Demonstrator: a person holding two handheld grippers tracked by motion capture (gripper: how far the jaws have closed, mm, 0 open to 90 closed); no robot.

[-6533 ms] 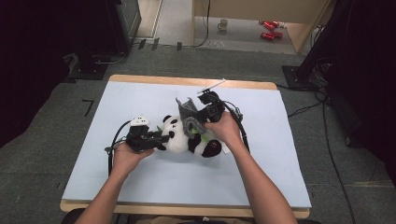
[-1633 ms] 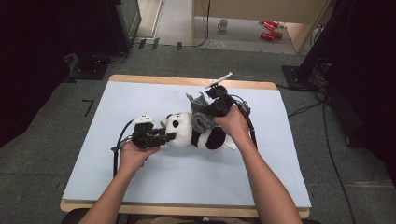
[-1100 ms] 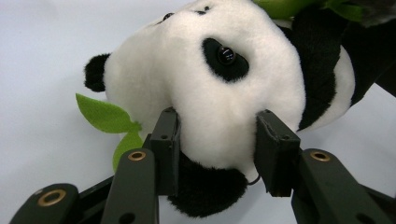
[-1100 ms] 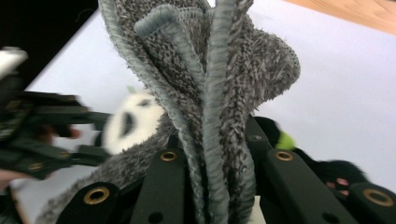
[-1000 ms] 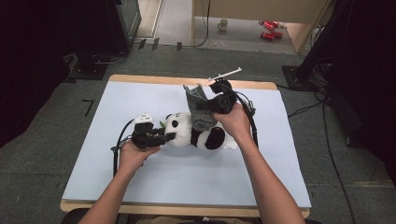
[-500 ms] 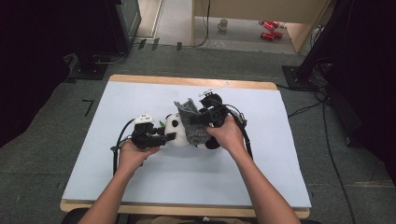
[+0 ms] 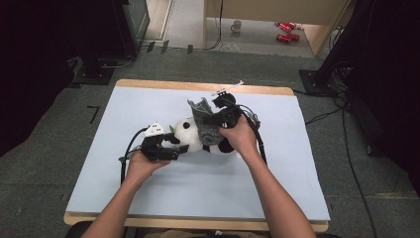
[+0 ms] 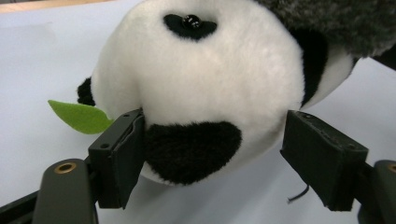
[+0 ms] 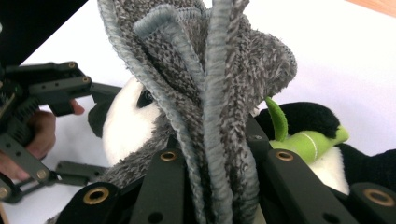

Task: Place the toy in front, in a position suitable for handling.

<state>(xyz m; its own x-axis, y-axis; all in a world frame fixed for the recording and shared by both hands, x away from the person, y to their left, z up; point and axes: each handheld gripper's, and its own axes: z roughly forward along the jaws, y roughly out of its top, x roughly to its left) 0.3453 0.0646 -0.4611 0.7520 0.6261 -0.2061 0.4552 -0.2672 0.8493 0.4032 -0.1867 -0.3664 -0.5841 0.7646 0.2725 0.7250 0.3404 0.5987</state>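
A black-and-white plush panda (image 7: 190, 139) lies on the pale blue mat (image 7: 148, 99), its head (image 8: 205, 84) toward my left gripper (image 7: 173, 145). The jaws of my left gripper (image 8: 212, 149) have just been opening and now stand open on either side of the head; the right pad (image 8: 322, 158) is clear of the fur. A green felt leaf (image 8: 79, 115) sticks out beside the head. My right gripper (image 7: 212, 120) is shut on a bunched grey cloth (image 9: 205, 93), which rests over the panda's body (image 9: 123, 128). A green plush piece (image 9: 308, 142) lies on the panda's chest.
The mat covers a wooden table (image 7: 198, 87). Cables trail from both grippers, with more cables (image 7: 341, 114) on the floor at the right. A mug (image 7: 237, 25) and red objects (image 7: 285, 27) sit on the floor beyond the table.
My right hand has come down and nearer with the grey cloth, from above the table's far edge onto the panda. My left hand has stayed by the panda's head.
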